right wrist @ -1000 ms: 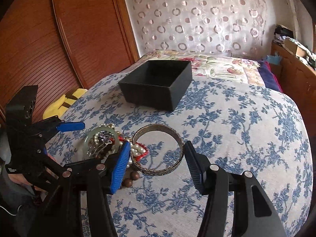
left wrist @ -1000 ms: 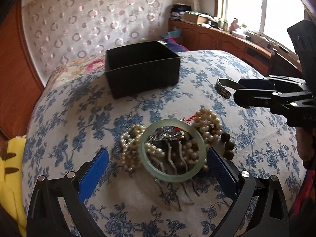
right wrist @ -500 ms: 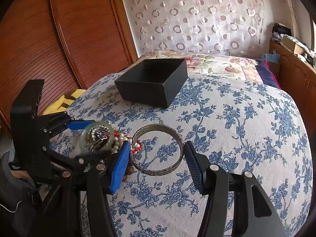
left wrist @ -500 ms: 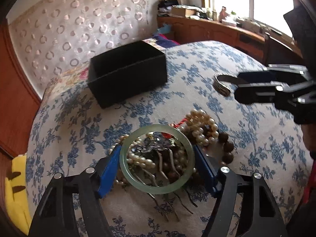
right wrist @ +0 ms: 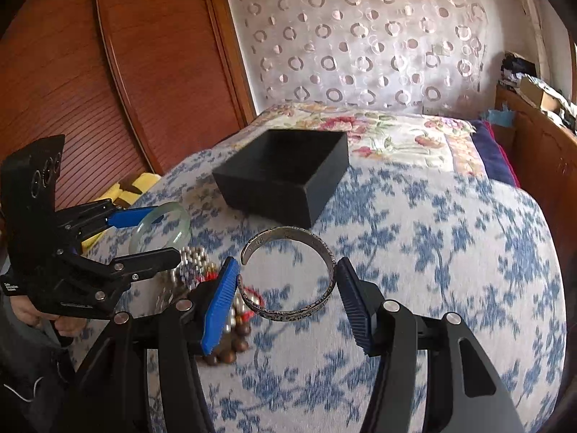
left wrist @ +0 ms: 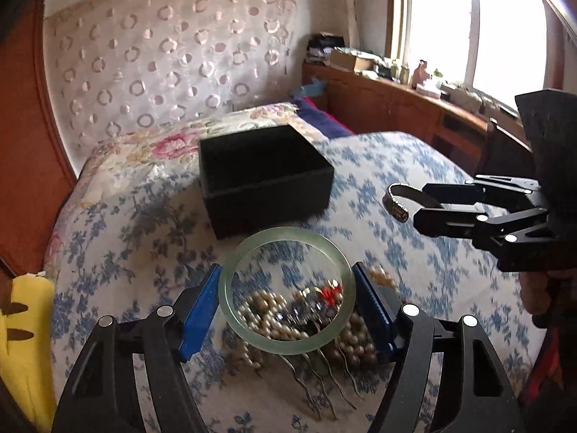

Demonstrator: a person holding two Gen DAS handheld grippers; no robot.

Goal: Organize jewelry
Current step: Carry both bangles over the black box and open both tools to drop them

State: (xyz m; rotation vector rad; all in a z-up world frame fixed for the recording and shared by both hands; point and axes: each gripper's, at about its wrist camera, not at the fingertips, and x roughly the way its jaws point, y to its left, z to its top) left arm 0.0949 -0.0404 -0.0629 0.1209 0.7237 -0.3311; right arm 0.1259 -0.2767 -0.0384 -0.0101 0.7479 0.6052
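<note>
On the blue-flowered bed (right wrist: 450, 252), both bracelets are lifted: left gripper (left wrist: 286, 290) clamps the jade bangle (left wrist: 286, 346), right gripper (right wrist: 288, 285) the silver cuff (right wrist: 288, 232) (open-ended). Next, probably carry both over the black box (right wrist: 285, 176) and release.

Two fisheye wrist views, both facing the black box (left wrist: 266, 176) from the near side of the bed

The left wrist camera sits low and close behind the left gripper (left wrist: 286, 290), looking along its fingers toward the black box, with the window beyond the box to the right. The right wrist camera looks from behind the right gripper (right wrist: 288, 285) at the same box (right wrist: 285, 176), from further right, with the wooden wardrobe left of the box. Both views share the box, the blue-flowered bedspread (left wrist: 137, 223) around it and the circle-patterned curtain behind; each camera also catches the other gripper at its edge.
</note>
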